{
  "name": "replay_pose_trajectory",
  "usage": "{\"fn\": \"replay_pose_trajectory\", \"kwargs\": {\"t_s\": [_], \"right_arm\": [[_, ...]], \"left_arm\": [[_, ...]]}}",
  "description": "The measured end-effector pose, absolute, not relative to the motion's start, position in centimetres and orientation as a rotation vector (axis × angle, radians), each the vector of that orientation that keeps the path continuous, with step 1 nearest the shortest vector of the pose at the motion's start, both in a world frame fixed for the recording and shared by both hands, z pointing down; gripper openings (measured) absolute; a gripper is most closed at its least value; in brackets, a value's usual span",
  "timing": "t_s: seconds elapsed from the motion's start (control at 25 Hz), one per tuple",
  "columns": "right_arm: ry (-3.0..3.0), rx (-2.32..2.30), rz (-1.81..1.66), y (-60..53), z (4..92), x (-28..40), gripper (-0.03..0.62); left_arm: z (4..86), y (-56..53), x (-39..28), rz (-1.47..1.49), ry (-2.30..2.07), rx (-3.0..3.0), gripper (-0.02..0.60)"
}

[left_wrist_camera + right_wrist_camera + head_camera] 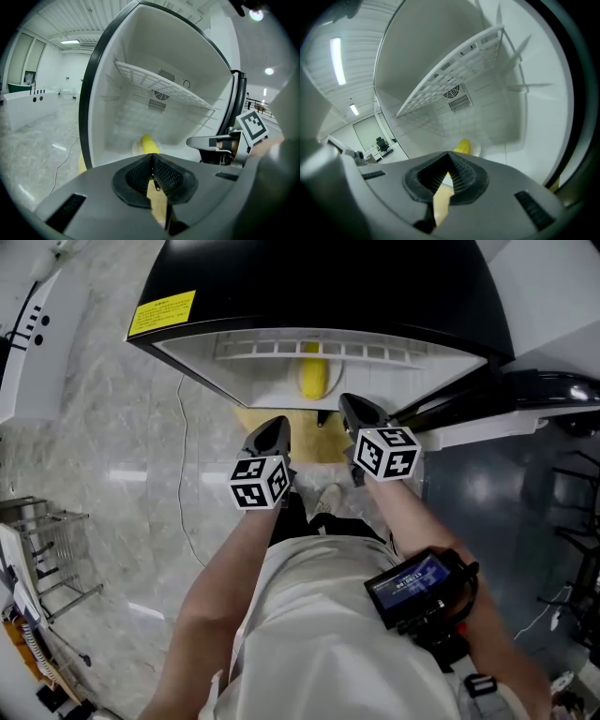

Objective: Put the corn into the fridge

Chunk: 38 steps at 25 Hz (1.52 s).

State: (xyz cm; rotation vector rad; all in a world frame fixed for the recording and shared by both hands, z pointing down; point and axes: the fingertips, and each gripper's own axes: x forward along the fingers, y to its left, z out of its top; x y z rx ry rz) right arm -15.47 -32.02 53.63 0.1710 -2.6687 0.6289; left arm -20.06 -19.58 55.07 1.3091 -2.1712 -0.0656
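While the corn (312, 379) lies end-on ahead inside the fridge (394, 296) — my left claw (272, 435) and right claw (361, 416) hang pinched together, empty.

Left gripper (152, 157): jaws closed, black mesh pads meeting at the tips, nothing between them. It points into the open fridge (140, 42), which has a white interior and a dark door frame.

Corn (148, 142): yellow, lying on the fridge bottom on a pale round patch (plate or reflection, cannot tell), beyond the jaw tips and apart from them.

Wire shelf (161, 86): white, above the corn, with a round vent (161, 95) on the back wall below it.

Right gripper (192, 141): enters from the right edge, marker cube visible.

Floor (33, 140): pale marble, with a thin cable (65, 157) across it.
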Motion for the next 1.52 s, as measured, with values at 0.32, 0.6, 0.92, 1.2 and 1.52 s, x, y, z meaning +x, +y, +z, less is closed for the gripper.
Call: {"fn": "replay_pose_trajectory", "kwargs": {"t_s": [0.32, 0.6, 0.92, 1.2, 1.52], "right_arm": [[-2.751, -0.023, 0.593, -29.7, 49.8, -15.1, 0.009], [-2.809, -0.153, 0.564, -28.4, 47.5, -13.2, 0.009], [-2.839, -0.222, 0.544, -27.6, 45.8, -10.3, 0.009], [-2.851, -0.197, 0.567, -28.2, 45.1, -8.0, 0.009], [-2.837, -0.159, 0.612, -27.9, 46.0, -6.3, 0.009]], "left_arm": [[51.7, -18.4, -18.9, -0.089, -2.188, 1.38, 0.008], [49.0, -17.6, -18.4, -0.164, -2.204, 1.406, 0.008], [47.1, -17.2, -15.5, -0.172, -2.169, 1.517, 0.008], [46.5, -16.5, -13.2, -0.255, -2.103, 1.574, 0.008], [46.8, -15.6, -12.4, -0.255, -2.069, 1.61, 0.008]]}}
